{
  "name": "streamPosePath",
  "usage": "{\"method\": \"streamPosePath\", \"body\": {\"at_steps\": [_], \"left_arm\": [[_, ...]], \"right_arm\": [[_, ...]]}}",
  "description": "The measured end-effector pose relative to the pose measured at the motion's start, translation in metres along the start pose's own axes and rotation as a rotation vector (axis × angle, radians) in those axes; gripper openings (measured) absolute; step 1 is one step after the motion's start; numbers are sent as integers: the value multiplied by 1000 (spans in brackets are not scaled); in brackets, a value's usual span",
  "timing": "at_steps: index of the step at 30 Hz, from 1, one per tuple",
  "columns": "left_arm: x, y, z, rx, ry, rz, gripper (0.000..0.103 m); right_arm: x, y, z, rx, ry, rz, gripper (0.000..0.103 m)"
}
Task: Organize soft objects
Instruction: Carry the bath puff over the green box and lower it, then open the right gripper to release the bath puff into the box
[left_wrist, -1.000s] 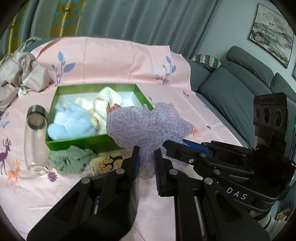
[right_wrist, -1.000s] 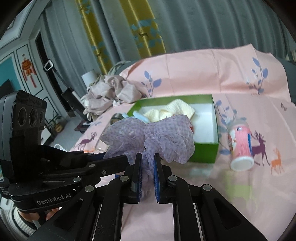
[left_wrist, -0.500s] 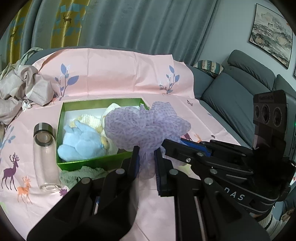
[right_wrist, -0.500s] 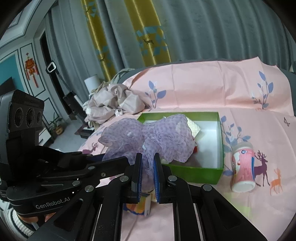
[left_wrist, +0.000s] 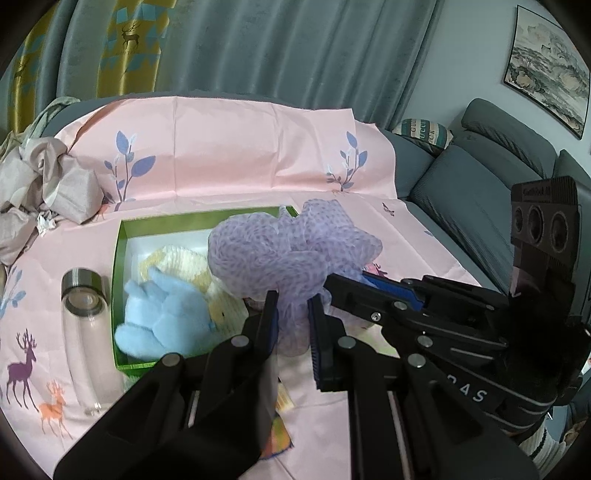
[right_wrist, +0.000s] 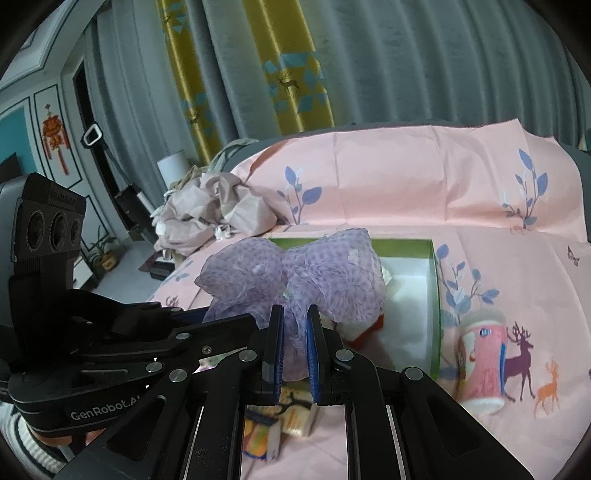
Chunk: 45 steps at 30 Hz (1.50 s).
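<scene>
Both the left gripper (left_wrist: 291, 321) and right gripper (right_wrist: 295, 332) pinch the purple mesh pouf (left_wrist: 291, 251) (apparently lifted) above the green box's (left_wrist: 122, 258) right side.

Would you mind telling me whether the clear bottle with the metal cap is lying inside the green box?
No, the clear bottle lies on the pink tablecloth outside the left wall of the green box.

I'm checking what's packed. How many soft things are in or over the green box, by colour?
Purple: 1, mesh puff held by both grippers over the green box
Blue: 1, plush toy
Cream: 1, knit piece
Total: 3
</scene>
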<state>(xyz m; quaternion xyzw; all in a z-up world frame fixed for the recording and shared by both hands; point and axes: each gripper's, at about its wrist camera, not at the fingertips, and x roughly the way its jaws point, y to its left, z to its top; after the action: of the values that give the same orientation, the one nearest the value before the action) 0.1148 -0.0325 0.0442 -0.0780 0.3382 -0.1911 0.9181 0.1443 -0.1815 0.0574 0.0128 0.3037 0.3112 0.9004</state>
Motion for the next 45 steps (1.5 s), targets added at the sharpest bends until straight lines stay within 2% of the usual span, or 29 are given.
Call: {"method": "streamPosePath", "body": {"at_steps": [8, 15, 27, 41, 44, 45], "left_arm": [[22, 12, 24, 1, 19, 16, 13], [46, 23, 31, 0, 59, 34, 13], [93, 40, 18, -18, 174, 77, 16], [109, 48, 9, -45, 228, 104, 17], [108, 48, 9, -48, 226, 105, 21], [108, 48, 10, -49, 223, 105, 29]], "right_arm": [[20, -11, 21, 0, -4, -17, 12], [42, -22, 26, 11, 19, -43, 12], [82, -48, 7, 68, 113, -64, 12], [97, -59, -6, 81, 163, -89, 12], [97, -62, -7, 94, 171, -87, 12], [96, -63, -8, 98, 172, -90, 12]]}}
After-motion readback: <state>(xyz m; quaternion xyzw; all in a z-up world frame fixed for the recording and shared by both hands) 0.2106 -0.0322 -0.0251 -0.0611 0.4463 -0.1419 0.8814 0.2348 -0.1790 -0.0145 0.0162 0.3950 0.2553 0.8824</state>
